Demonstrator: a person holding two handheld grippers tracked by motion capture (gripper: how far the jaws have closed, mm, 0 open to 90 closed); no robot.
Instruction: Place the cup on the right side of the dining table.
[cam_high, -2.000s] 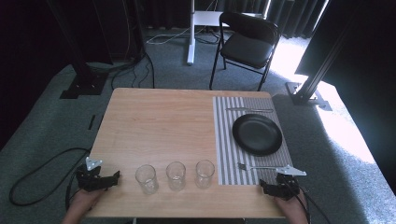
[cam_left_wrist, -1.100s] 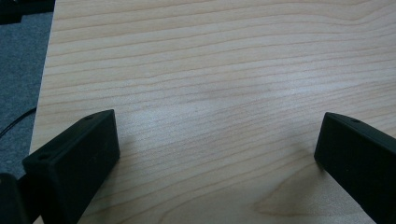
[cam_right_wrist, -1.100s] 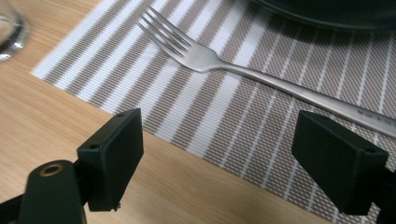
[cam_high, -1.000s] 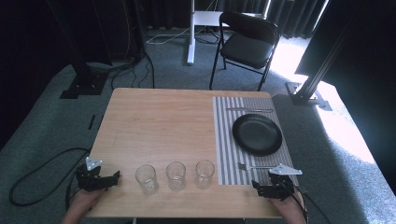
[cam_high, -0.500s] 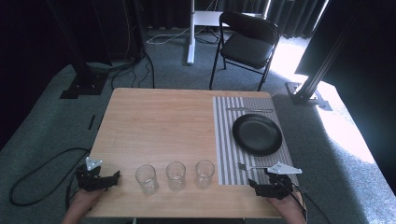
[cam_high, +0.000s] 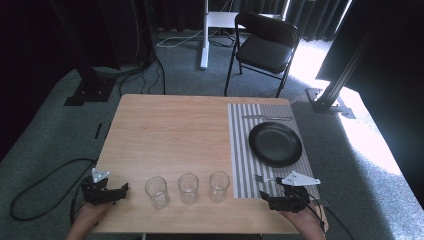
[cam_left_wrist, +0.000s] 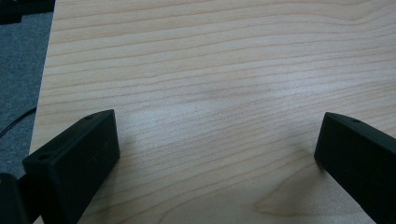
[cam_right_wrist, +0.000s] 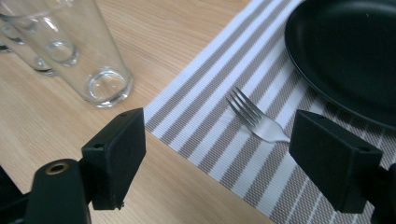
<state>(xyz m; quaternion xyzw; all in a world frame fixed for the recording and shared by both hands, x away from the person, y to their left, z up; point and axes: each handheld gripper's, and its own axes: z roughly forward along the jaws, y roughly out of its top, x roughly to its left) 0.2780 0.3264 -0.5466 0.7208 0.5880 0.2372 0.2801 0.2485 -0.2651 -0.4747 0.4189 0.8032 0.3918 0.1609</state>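
A fork (cam_right_wrist: 257, 120) lies on the striped mat (cam_high: 240, 150) near the table's (cam_high: 170, 135) front edge, tines toward three glasses (cam_high: 189, 188), just beside a black plate (cam_high: 275, 144). The right gripper (cam_right_wrist: 217, 154) hangs low over it, jaws wide, the tines framed between them, nothing held or touched. The fork looks light, stiff and slick, lying flat on the weave; it would likely be best pinched across the neck or handle, though the handle is hidden behind a jaw. The left gripper (cam_left_wrist: 215, 154) sits at the table's left front corner, jaws spread wide over bare wood, empty.
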